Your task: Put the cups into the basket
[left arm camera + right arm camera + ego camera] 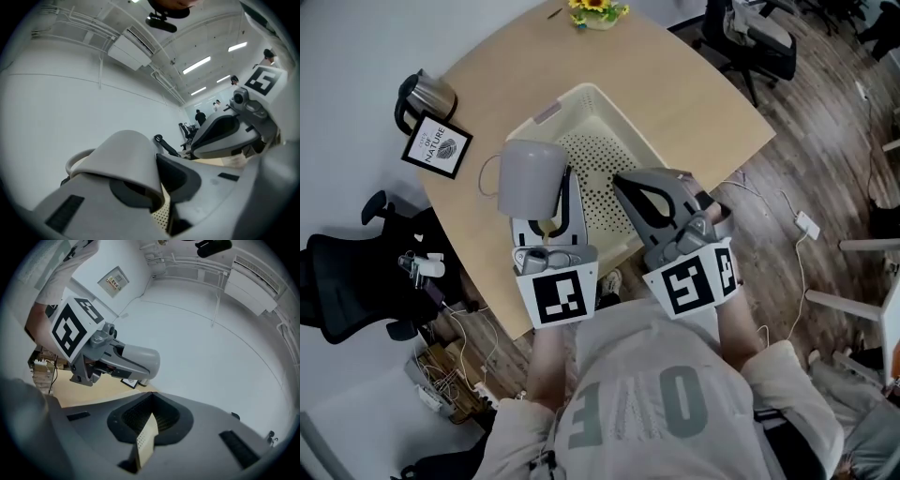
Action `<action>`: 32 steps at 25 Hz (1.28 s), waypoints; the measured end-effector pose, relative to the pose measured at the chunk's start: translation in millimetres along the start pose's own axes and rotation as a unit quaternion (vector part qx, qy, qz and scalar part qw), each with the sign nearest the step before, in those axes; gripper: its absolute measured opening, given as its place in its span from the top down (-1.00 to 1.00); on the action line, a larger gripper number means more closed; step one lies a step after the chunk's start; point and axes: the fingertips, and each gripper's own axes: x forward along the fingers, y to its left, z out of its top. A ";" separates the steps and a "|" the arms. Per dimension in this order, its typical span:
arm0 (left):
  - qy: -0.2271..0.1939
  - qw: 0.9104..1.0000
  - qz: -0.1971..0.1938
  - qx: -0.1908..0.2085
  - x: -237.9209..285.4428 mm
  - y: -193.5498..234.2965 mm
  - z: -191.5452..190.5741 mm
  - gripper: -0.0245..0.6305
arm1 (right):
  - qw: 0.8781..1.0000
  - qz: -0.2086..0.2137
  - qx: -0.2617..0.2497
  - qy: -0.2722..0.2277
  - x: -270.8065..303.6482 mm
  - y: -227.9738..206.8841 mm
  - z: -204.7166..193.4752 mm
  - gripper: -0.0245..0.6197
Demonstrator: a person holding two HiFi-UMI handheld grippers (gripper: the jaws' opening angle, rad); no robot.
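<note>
Grey cup (528, 178): rim pinched in left gripper (556, 190), over basket (614, 111) edge. Right gripper (625, 184): pressed together, empty. Advisable: lower inside basket before release.
</note>
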 end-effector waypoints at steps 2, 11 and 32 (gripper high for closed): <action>0.038 0.998 -0.022 0.043 10.5 -2.1 -11.3 0.78 | 1.000 0.009 0.009 -0.003 4.3 1.5 -5.2 0.93; 0.258 0.939 -0.140 0.180 47.2 -22.7 -91.5 0.78 | 0.999 0.032 0.036 -0.020 11.0 1.6 -10.5 0.93; 0.517 0.611 -0.394 0.452 33.5 -45.2 -278.5 0.78 | 0.997 0.047 0.061 0.005 9.0 7.2 -34.8 0.93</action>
